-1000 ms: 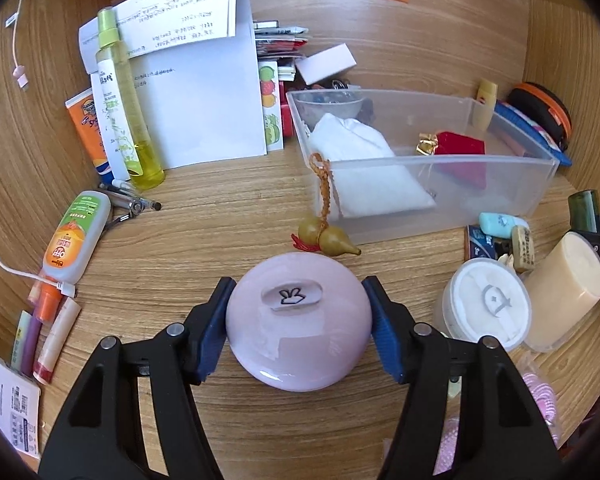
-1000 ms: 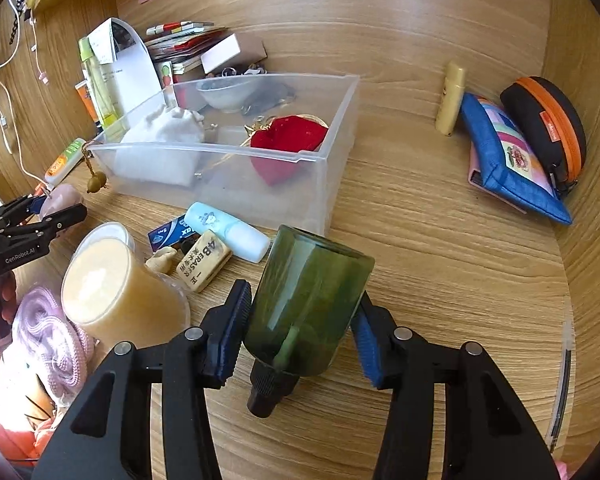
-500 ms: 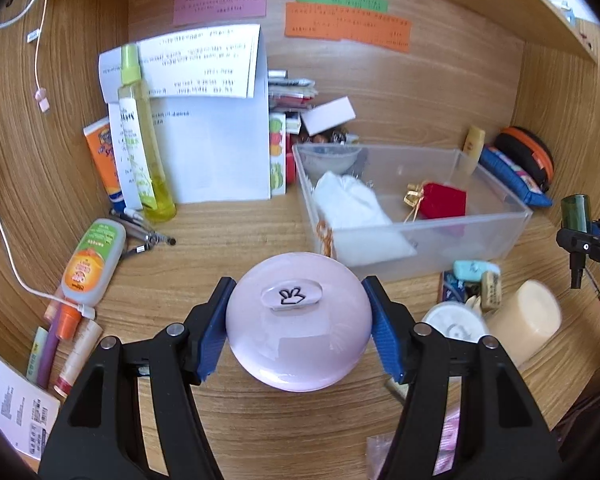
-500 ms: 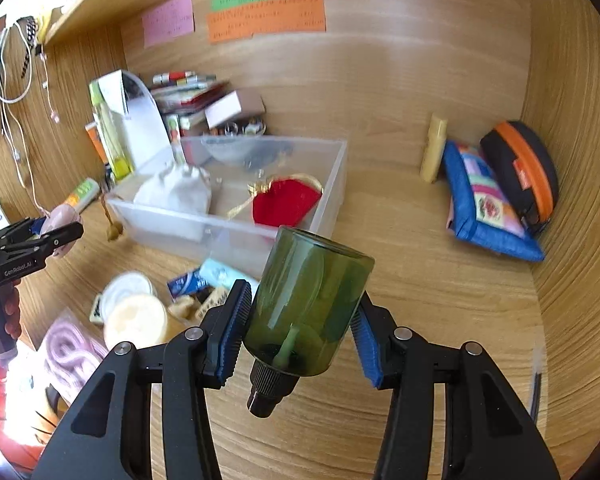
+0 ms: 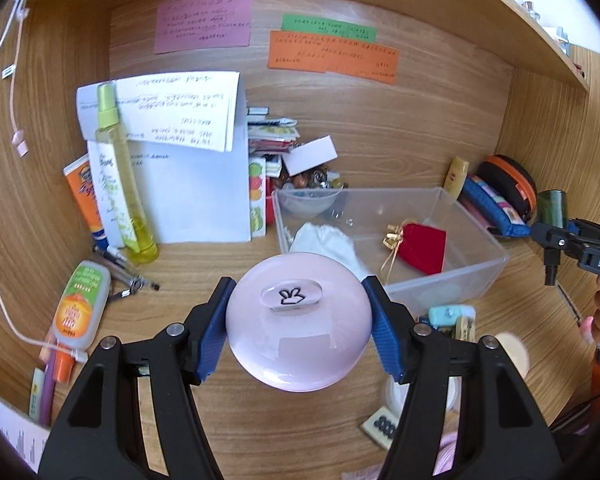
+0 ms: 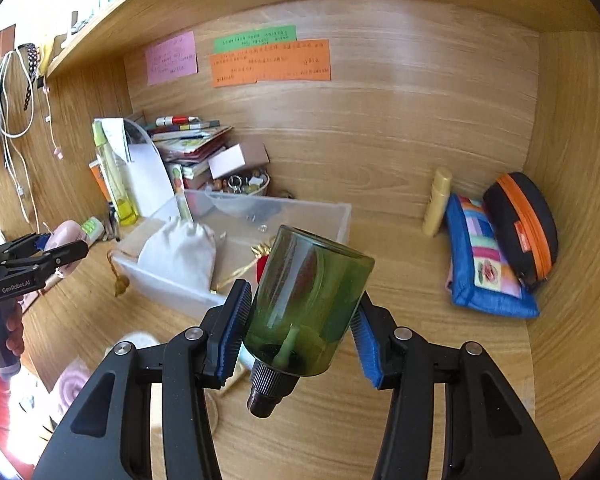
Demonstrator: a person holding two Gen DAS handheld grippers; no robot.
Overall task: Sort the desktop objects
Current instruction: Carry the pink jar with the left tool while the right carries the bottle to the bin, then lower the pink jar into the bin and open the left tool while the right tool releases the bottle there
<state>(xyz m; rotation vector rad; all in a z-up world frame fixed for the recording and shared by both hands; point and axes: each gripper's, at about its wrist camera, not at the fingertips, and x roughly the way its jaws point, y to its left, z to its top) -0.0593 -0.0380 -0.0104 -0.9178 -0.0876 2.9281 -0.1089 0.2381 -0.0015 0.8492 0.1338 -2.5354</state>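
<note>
Both hand-held grippers higher above desk [image 5: 228,264]: left [image 5: 299,322] clamping pink case [image 5: 299,320], right [image 6: 300,320] green bottle [image 6: 306,304].

Three wall notes [image 5: 203,23], two pouches [image 5: 422,249], one bin [image 5: 476,236].

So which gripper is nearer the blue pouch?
Right. The right gripper, holding the green bottle, is beside the blue pouch; the left gripper is beyond the bin.
</note>
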